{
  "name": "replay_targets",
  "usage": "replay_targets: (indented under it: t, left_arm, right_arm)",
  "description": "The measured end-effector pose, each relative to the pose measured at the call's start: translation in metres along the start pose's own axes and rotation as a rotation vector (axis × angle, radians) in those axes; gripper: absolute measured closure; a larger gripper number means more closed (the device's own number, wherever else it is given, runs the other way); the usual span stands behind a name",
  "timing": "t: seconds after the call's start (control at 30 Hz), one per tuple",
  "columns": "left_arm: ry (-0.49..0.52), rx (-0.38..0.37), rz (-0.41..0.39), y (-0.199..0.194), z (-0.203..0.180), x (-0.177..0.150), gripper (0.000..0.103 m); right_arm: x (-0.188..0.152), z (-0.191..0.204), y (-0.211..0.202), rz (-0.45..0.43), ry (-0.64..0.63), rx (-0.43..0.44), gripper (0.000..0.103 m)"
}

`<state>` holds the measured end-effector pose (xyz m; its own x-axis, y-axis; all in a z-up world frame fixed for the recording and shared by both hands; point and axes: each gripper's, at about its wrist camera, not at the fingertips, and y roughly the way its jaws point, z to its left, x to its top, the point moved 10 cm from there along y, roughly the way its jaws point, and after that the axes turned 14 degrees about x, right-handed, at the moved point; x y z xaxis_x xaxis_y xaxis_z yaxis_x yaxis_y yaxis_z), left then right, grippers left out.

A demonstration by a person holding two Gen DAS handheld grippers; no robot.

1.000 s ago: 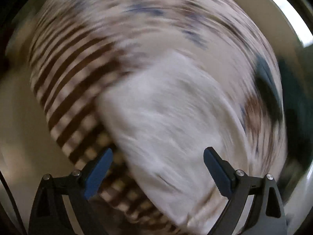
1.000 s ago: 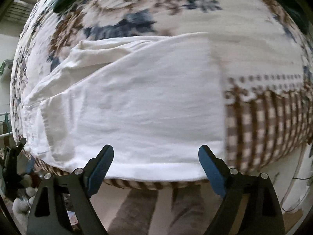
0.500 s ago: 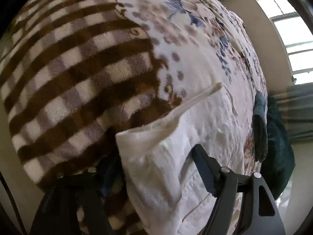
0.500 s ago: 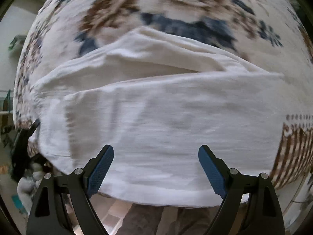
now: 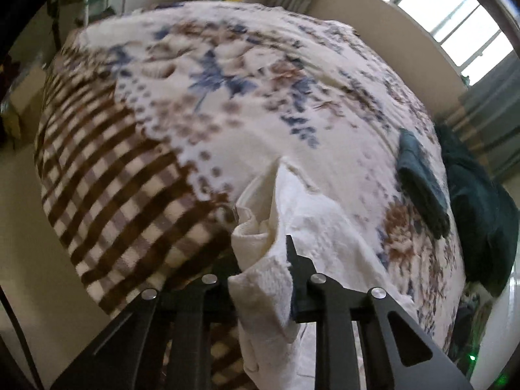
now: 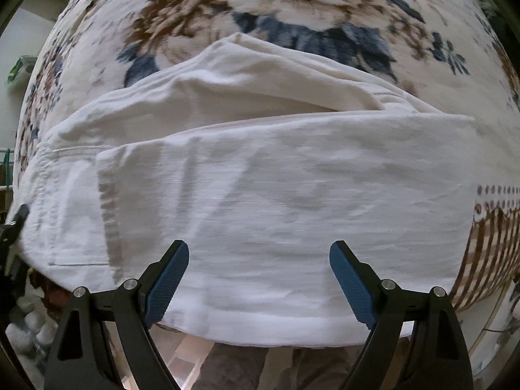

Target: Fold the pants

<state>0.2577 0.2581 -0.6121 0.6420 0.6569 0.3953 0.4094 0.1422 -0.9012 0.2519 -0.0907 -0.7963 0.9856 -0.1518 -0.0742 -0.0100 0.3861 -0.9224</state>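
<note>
Left gripper (image 5: 260, 260) clamps down, right gripper (image 6: 259, 276) spreads wide

The left jaws pinch white cloth bunched between them; the right fingers (image 6: 167, 276) stand well apart, blue pads facing inward.

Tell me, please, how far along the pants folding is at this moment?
Done: the white pants lie on the floral blanket, one layer already doubled over another. In hand: the left tongs are clamped on a bunched end of the cloth. The right tongs hover open over the near hem. Left: the remaining folds and flattening.
</note>
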Motion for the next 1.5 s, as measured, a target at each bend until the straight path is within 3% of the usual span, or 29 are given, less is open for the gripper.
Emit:
replay_targets:
  t: [0.17,0.33,0.47,0.6,0.73,0.83,0.9,1.1,1.2,1.3,1.33,1.37,1.4,1.43,1.5]
  left_arm:
    - [0.042,-0.094,-0.053,-0.041,-0.039,0.004,0.086]
    - [0.202,-0.215,-0.106,-0.094,-0.109,-0.015,0.087]
    - [0.418,-0.297,-0.128,-0.131,-0.176,-0.072,0.087]
    - [0.604,-0.341,-0.052,-0.137,-0.232,-0.158,0.087]
    - [0.806,-0.268,0.000,-0.110,-0.270,-0.240,0.087]
    - [0.956,-0.110,0.024,-0.065,-0.283,-0.288,0.087]
    - [0.982,-0.060,0.030,-0.050,-0.288,-0.299,0.087]
    - [1.115,0.100,-0.003,-0.024,-0.297,-0.326,0.085]
    - [1.168,0.162,0.000,-0.020,-0.302,-0.334,0.076]
    - [1.163,0.165,-0.015,-0.039,-0.309,-0.332,0.066]
    - [1.149,0.166,-0.042,-0.050,-0.311,-0.326,0.050]
    - [1.124,0.164,-0.073,-0.064,-0.313,-0.316,0.029]
    - [1.097,0.158,-0.093,-0.076,-0.313,-0.306,0.018]
    - [1.078,0.162,-0.104,-0.084,-0.312,-0.297,0.009]
    - [1.020,0.168,-0.128,-0.102,-0.304,-0.272,0.009]
  right_arm:
    - [0.002,-0.015,-0.012,-0.036,0.024,0.008,0.012]
    - [0.001,-0.040,-0.021,-0.049,0.104,0.072,0.012]
    - [-0.001,-0.064,-0.035,-0.083,0.154,0.119,0.012]
    - [-0.007,-0.106,-0.065,-0.114,0.179,0.121,0.013]
    - [-0.010,-0.151,-0.086,-0.129,0.202,0.083,0.012]
    - [-0.014,-0.194,-0.103,-0.134,0.195,0.029,0.012]
    - [-0.014,-0.219,-0.114,-0.141,0.176,-0.017,0.012]
    - [-0.023,-0.266,-0.139,-0.145,0.169,-0.044,0.012]
    - [-0.021,-0.270,-0.144,-0.151,0.162,-0.045,0.012]
    - [-0.024,-0.271,-0.154,-0.155,0.142,-0.050,0.012]
    - [-0.023,-0.269,-0.154,-0.157,0.139,-0.049,0.012]
    - [-0.024,-0.267,-0.157,-0.159,0.137,-0.043,0.012]
    - [-0.022,-0.264,-0.158,-0.160,0.137,-0.036,0.012]
    - [-0.021,-0.260,-0.161,-0.164,0.137,-0.018,0.012]
    - [-0.021,-0.251,-0.165,-0.170,0.138,0.026,0.012]
